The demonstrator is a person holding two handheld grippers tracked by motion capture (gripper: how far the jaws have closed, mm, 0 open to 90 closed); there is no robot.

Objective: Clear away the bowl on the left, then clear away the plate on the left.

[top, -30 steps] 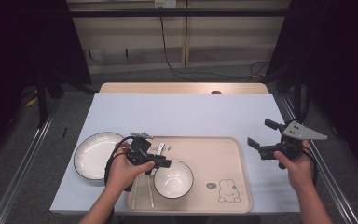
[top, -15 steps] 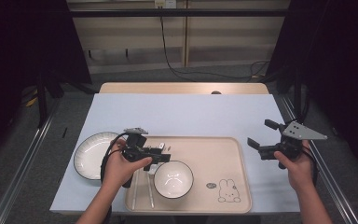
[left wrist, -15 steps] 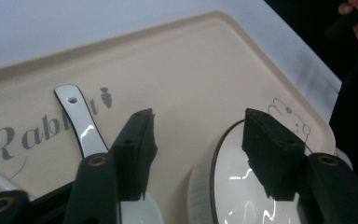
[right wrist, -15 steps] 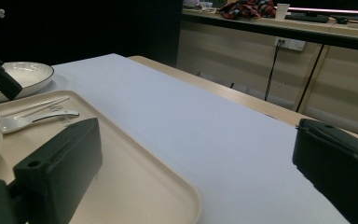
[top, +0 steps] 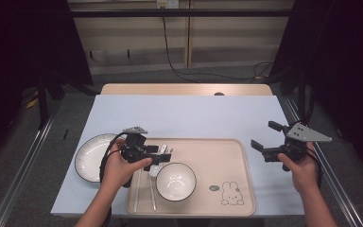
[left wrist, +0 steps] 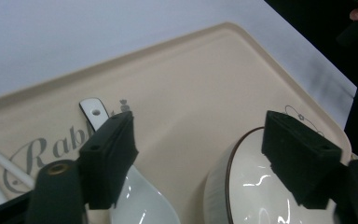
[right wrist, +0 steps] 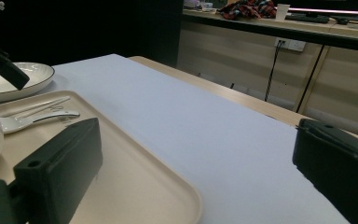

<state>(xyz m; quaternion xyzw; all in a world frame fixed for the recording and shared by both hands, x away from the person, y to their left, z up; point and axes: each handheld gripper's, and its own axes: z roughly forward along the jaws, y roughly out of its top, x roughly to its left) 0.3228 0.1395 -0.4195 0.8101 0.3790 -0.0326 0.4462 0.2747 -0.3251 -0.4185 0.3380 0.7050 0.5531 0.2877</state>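
The beige tray (top: 217, 156) lies under the left gripper (top: 163, 152), whose jaws have just been opening and stand apart with nothing pinched. The white bowl (left wrist: 256, 196) sits just below its right jaw; the white spoon (left wrist: 135, 200) lies beneath its left jaw, released. The right gripper (top: 264, 142) hovers open, well apart.

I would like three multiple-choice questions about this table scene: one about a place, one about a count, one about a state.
1. Where does the white spoon lie?
A. on the beige tray
B. on the plate
C. inside the bowl

2. How many bowls stand on the tray?
A. none
B. one
C. two

3. How are the jaws of the left gripper?
A. shut on the spoon
B. shut on the bowl rim
C. open, pressing on nothing

Answers: 1 A, the spoon rests on the tray beside the bowl; 2 B, a single bowl stands there; 3 C, the jaws stand apart above spoon and bowl.
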